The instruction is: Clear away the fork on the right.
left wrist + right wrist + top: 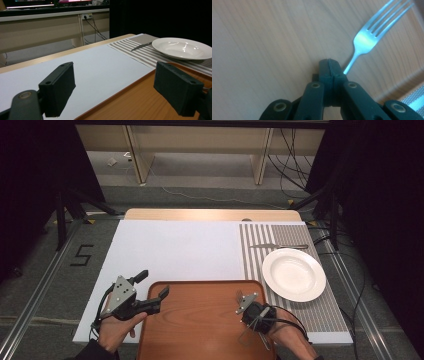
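We hold a fork (364, 40) over the tray (200, 320) in our right gripper (329, 65).

Its jaws are pinched together on the fork's handle, tines pointing away above the tray's right side. Our left gripper (152, 287) hangs at the tray's left edge, jaws wide and holding nothing. A plate (294, 274) and a knife (277, 246) lie on the striped mat (325, 315) to the right.

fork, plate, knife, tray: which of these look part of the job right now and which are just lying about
In play, as far as it looks:
silver metal fork, clamped in the right gripper
brown wooden tray, beneath the fork
left gripper, open at the tray's edge

Lying about for now:
round white plate
silver table knife
grey striped placemat
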### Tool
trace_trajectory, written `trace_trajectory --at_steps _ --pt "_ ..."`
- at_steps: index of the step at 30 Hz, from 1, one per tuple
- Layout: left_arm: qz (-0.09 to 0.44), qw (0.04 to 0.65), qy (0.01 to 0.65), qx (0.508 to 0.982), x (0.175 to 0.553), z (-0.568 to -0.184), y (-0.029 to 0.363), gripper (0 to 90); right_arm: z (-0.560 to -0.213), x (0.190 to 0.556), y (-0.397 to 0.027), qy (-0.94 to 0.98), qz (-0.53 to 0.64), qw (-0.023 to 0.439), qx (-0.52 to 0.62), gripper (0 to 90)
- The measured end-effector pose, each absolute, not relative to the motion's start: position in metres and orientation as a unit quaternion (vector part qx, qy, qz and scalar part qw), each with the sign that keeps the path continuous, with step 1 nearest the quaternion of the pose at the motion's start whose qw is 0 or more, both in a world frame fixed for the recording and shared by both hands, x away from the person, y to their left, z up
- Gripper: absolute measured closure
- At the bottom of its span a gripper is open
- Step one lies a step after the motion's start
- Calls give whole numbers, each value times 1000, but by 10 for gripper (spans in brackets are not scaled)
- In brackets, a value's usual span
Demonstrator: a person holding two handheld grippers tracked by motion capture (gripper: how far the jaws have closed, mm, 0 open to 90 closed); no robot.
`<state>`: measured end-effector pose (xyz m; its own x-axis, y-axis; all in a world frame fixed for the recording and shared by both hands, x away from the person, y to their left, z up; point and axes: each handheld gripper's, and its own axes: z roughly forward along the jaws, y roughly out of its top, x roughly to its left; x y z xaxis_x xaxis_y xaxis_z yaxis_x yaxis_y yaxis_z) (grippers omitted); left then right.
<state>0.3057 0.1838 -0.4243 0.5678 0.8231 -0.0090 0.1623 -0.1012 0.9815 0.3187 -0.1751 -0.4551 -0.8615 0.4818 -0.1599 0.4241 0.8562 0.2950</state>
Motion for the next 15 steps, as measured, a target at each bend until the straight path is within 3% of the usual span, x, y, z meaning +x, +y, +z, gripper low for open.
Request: trace_trajectory --at_steps 15 --pt "294 565 361 681 305 -424 184 169 -455 319 -185 955 120 117 246 900"
